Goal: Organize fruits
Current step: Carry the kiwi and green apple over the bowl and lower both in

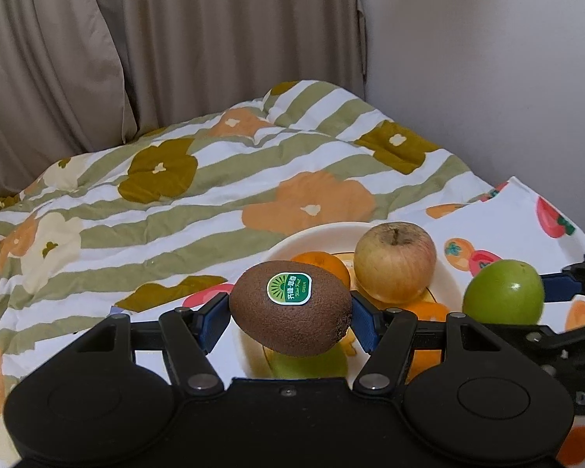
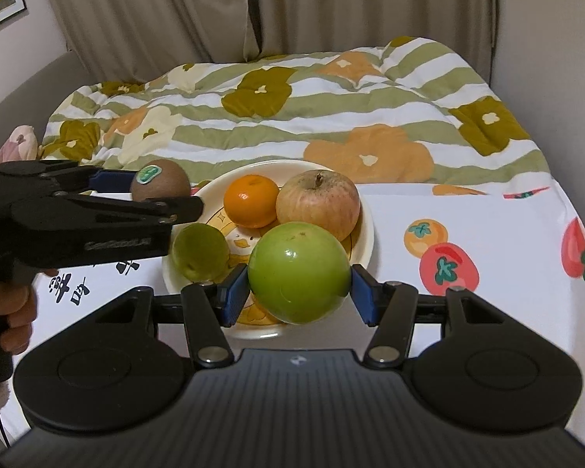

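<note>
My left gripper (image 1: 290, 318) is shut on a brown kiwi (image 1: 290, 306) with a green sticker, held above the near rim of a cream plate (image 1: 312, 236). My right gripper (image 2: 299, 292) is shut on a big green fruit (image 2: 299, 273), held over the near edge of the same plate (image 2: 364, 230). On the plate lie a yellowish-red apple (image 2: 318, 203), an orange (image 2: 251, 201) and a small green fruit (image 2: 199, 251). In the right wrist view the left gripper (image 2: 163, 191) with the kiwi (image 2: 163, 183) comes in from the left. In the left wrist view the green fruit (image 1: 503, 292) shows at right.
The plate stands on a white cloth printed with persimmons (image 2: 448, 269), spread over a table. Behind it lies a striped quilt with flowers (image 2: 292, 117), then beige curtains (image 2: 331, 4) and a wall. A hand (image 2: 15, 312) holds the left gripper's handle at the left edge.
</note>
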Available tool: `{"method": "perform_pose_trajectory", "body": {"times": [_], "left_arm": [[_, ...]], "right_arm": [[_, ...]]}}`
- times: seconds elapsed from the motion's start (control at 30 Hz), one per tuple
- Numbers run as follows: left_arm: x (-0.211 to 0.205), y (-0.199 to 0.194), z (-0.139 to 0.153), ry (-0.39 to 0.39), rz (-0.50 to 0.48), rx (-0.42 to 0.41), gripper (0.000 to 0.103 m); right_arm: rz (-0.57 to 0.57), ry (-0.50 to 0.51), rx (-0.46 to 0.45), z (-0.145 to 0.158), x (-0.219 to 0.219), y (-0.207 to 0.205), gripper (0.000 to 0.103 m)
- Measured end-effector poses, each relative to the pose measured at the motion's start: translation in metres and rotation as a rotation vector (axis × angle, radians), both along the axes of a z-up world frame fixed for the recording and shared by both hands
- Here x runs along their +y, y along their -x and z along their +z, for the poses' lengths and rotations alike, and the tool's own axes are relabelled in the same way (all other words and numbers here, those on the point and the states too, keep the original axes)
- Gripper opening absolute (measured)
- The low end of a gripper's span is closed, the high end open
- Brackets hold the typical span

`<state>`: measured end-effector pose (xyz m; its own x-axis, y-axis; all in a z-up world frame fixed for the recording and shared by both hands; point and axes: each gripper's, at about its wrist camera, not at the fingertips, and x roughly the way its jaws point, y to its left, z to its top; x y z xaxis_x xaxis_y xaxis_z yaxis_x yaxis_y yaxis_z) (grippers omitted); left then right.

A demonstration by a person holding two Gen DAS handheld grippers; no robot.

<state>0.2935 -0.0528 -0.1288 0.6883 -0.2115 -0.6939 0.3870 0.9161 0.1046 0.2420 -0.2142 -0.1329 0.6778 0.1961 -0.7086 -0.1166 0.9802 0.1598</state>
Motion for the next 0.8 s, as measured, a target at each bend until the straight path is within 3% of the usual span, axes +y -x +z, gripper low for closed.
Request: {"method": "perform_pose_trajectory", "body": {"times": [0.43, 0.57, 0.8], "left_arm": [[-0.010, -0.029, -0.025, -0.022, 0.046, 0.057, 0.071], [-0.008, -0.020, -0.017, -0.029, 0.026, 0.007, 0.092], [0.011, -0.006, -0.009, -0.019, 0.025, 0.012, 0.093]], "right_arm": [[0.010, -0.006, 0.022, -0.011, -0.017, -0.016, 0.071], [0.007, -0.011, 0.022, -0.010, -0.015, -0.016, 0.071], [0.009, -0.005, 0.015, -0.008, -0.008, -0.016, 0.071]]}}
